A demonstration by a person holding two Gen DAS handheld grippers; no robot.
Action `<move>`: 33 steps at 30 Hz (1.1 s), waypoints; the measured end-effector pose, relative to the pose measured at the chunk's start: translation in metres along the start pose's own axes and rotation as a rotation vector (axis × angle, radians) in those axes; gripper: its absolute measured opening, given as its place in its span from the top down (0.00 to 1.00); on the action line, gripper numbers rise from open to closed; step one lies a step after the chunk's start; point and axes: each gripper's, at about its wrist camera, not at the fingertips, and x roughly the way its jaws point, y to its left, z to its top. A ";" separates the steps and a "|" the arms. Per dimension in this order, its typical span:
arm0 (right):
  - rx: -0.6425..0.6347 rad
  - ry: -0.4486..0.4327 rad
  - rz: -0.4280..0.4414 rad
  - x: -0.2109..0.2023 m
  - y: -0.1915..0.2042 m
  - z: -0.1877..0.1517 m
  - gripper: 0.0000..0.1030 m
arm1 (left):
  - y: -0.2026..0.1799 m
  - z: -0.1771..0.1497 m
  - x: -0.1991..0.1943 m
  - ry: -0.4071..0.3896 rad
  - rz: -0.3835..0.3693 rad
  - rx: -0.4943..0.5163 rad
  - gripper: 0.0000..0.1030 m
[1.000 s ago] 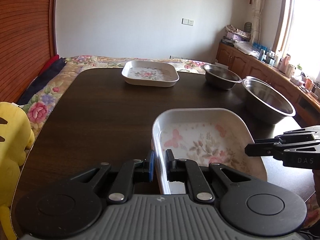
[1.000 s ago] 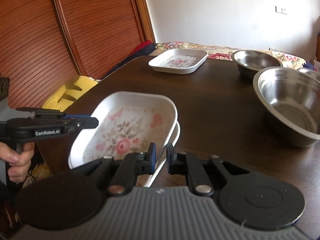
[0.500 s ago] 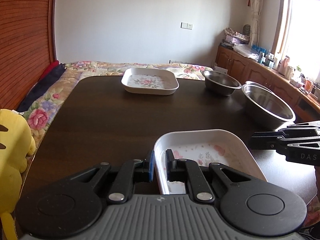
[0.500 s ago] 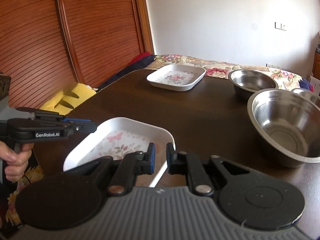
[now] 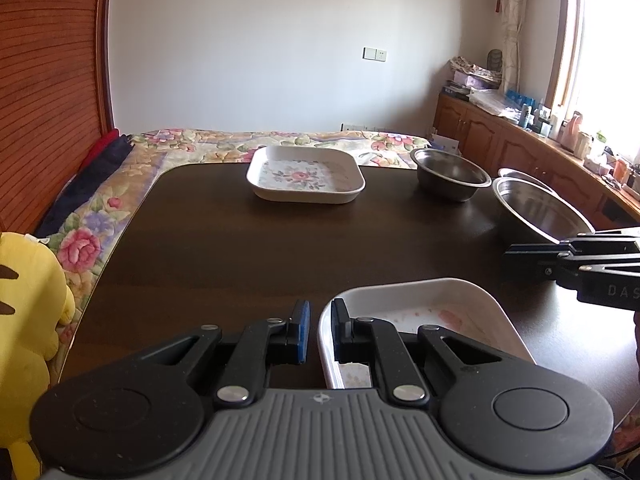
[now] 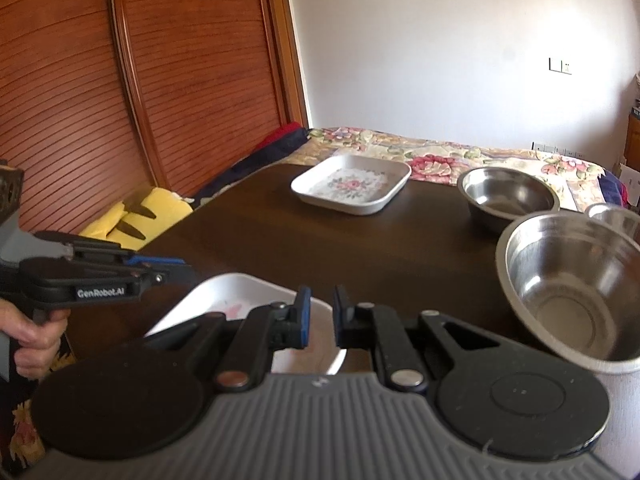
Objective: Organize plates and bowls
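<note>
Resting on the table [image 5: 248, 264], white floral dish [image 5: 436, 308] faces up.

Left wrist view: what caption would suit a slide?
Left tool straddling a floral dish rim on a dark table.

Dark wooden table [image 5: 248, 248] in the foreground. Beyond its far edge, a floral bedspread [image 5: 224, 140]. At left, a slatted wooden panel [image 6: 80, 92] and a yellow plush toy [image 5: 24, 304] beside the table. On the white wall, a light switch [image 5: 375, 54]. At right, wooden cabinets [image 5: 480, 136] bearing clutter beneath a bright window [image 5: 608, 68] with a curtain [image 5: 510, 20].
</note>
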 end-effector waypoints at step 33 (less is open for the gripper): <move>-0.015 -0.025 -0.057 0.057 -0.007 0.075 0.61 | 0.039 0.081 0.037 -0.080 0.073 0.062 0.00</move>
